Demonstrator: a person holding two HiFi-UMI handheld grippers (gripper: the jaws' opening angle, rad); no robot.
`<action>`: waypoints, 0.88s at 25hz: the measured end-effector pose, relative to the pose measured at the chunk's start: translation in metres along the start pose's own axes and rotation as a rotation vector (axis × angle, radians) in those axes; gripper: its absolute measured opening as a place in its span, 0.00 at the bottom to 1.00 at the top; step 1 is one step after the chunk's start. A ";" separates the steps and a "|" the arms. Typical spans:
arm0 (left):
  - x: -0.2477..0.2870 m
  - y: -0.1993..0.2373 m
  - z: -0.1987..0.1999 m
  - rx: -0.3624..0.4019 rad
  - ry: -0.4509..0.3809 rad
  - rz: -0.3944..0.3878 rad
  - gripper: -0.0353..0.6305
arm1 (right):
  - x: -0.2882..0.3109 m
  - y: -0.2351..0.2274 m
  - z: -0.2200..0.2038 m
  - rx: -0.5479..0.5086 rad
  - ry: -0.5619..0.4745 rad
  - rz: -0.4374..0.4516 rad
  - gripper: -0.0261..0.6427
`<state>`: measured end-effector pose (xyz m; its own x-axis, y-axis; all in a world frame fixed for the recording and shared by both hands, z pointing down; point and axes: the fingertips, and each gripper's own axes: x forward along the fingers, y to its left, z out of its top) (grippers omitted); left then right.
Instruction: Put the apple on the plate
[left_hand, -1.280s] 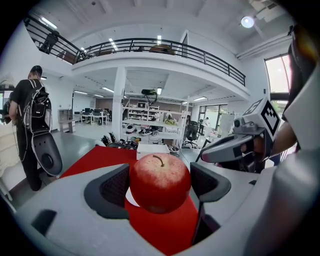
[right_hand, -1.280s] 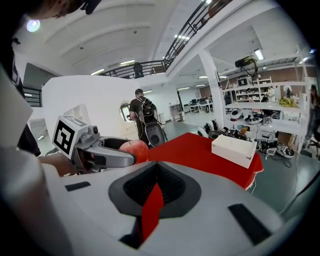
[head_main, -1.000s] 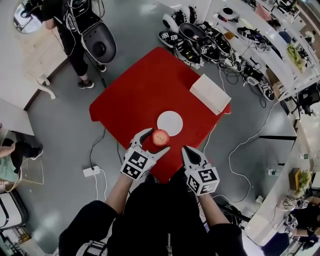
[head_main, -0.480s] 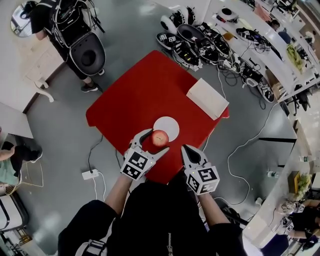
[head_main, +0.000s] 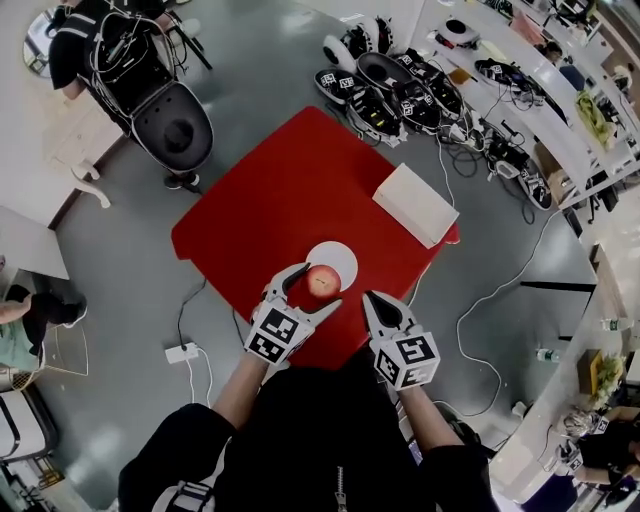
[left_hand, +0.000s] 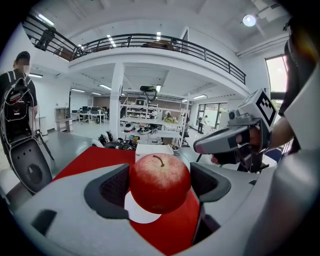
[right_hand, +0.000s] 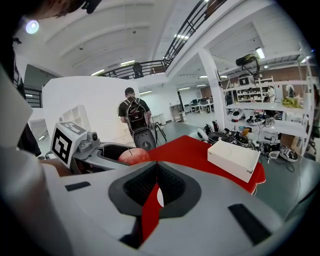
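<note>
A red apple (head_main: 322, 281) is held in the air between the jaws of my left gripper (head_main: 312, 288), just over the near edge of the white plate (head_main: 336, 259) on the red table (head_main: 290, 190). In the left gripper view the apple (left_hand: 159, 182) fills the gap between both pads, stem up, with the plate (left_hand: 140, 214) below it. My right gripper (head_main: 374, 302) hovers at the table's near edge, right of the apple, its jaws closed together on nothing. From the right gripper view the apple (right_hand: 132, 156) shows at the left.
A white box (head_main: 416, 205) lies on the table's right side. Several devices and cables (head_main: 400, 95) cover the floor beyond the table. A person with a black chair-like rig (head_main: 160, 90) stands at the far left. A power strip (head_main: 182, 351) lies on the floor.
The left gripper has carried the apple a little forward and right, so it now overlaps the plate's near edge. The right gripper has stayed where it was.
</note>
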<state>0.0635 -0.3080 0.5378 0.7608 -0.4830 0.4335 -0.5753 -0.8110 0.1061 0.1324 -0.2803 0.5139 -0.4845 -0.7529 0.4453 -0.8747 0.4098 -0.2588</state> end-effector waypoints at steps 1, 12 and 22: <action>0.001 0.001 -0.001 0.002 0.002 0.002 0.63 | 0.003 0.000 0.001 -0.001 0.000 0.005 0.06; 0.015 0.014 -0.011 -0.021 -0.016 0.030 0.63 | 0.015 -0.004 -0.002 0.006 0.024 0.019 0.06; 0.055 0.037 -0.045 -0.077 -0.055 0.114 0.63 | 0.029 -0.014 -0.012 0.023 0.053 0.018 0.06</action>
<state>0.0703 -0.3498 0.6056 0.7034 -0.5895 0.3971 -0.6785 -0.7234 0.1281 0.1309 -0.3017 0.5407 -0.5010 -0.7169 0.4848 -0.8654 0.4106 -0.2871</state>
